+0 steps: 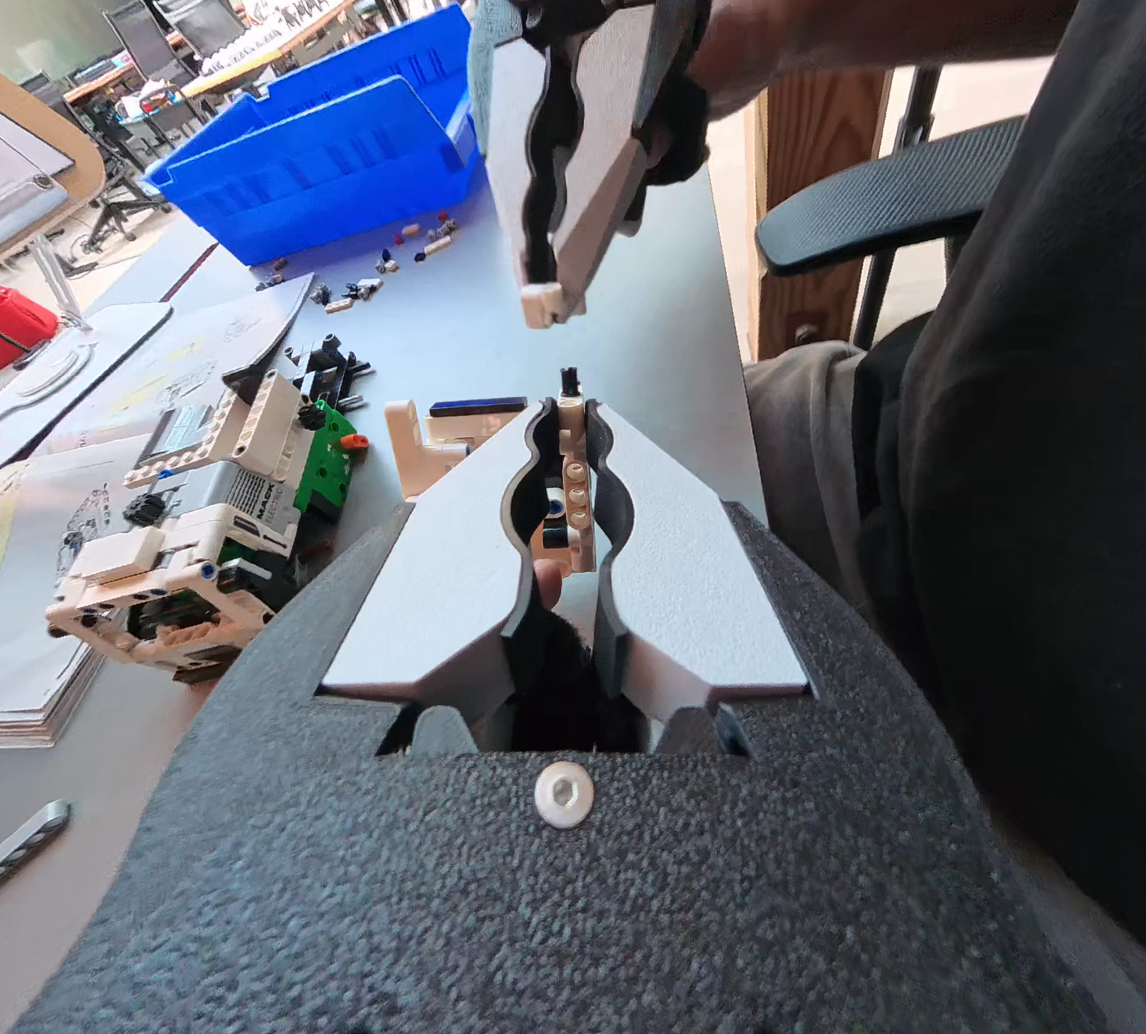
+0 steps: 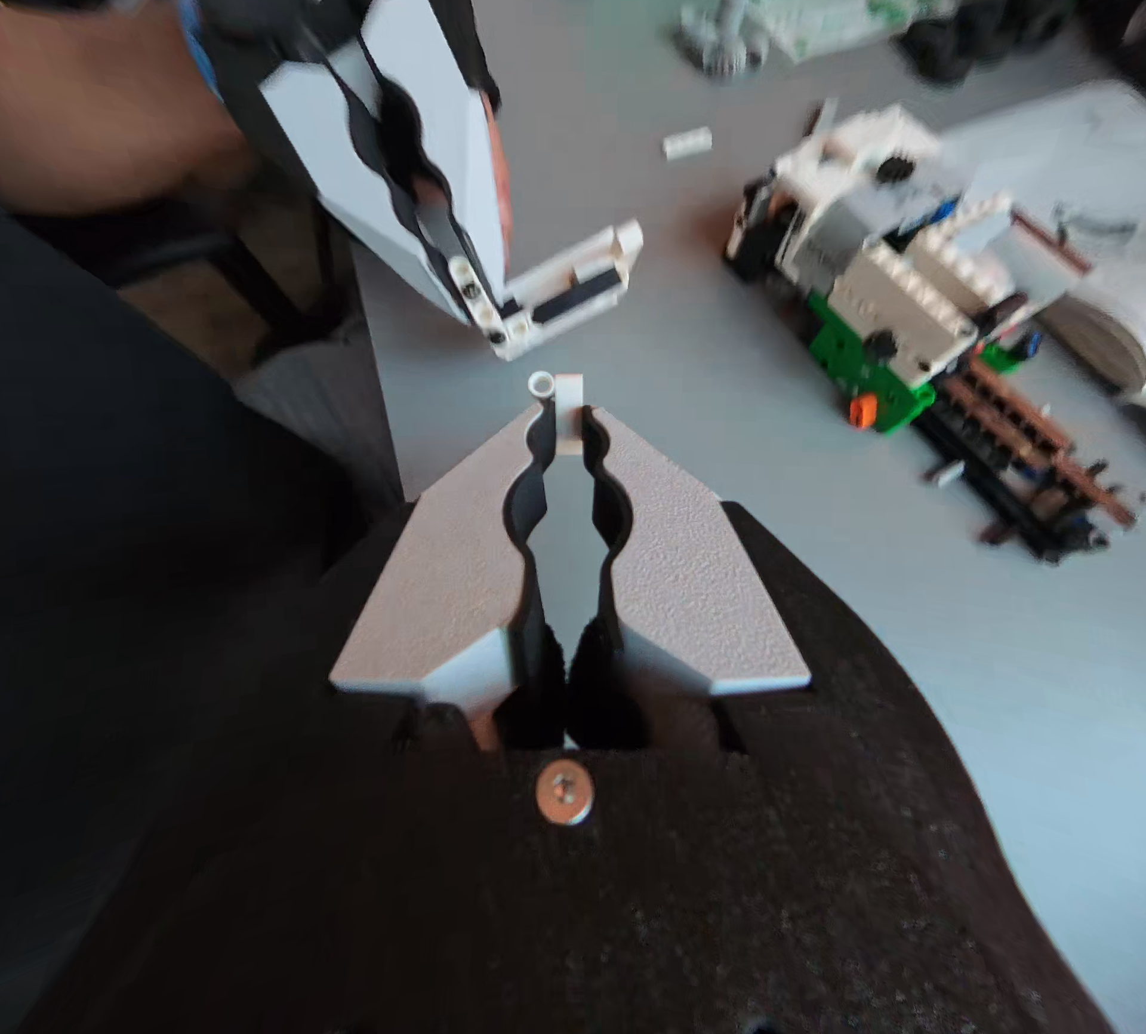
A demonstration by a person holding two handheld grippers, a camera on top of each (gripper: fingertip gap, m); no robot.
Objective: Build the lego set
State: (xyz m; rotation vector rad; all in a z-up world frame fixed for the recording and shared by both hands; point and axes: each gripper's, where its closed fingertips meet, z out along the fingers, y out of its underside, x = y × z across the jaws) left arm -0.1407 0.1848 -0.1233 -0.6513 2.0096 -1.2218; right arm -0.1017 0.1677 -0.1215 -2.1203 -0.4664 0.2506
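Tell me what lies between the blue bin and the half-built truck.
Left wrist view: scattered small loose pieces on the grey table near the blue bin, then an open instruction booklet and a black subassembly before the truck.

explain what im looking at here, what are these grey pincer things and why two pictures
There is no robot: a person holds a pincer tool in each hand, and each tool carries a camera looking along its two fingers. So each picture is one tool's own view, with the other tool showing farther off.

The left hand-held gripper is shut on a white L-shaped brick frame with holes. The right hand-held gripper is shut on a small white brick piece, held just short of that frame.

On the grey table stand a half-built white and green toy truck, a blue plastic bin and scattered small loose pieces.
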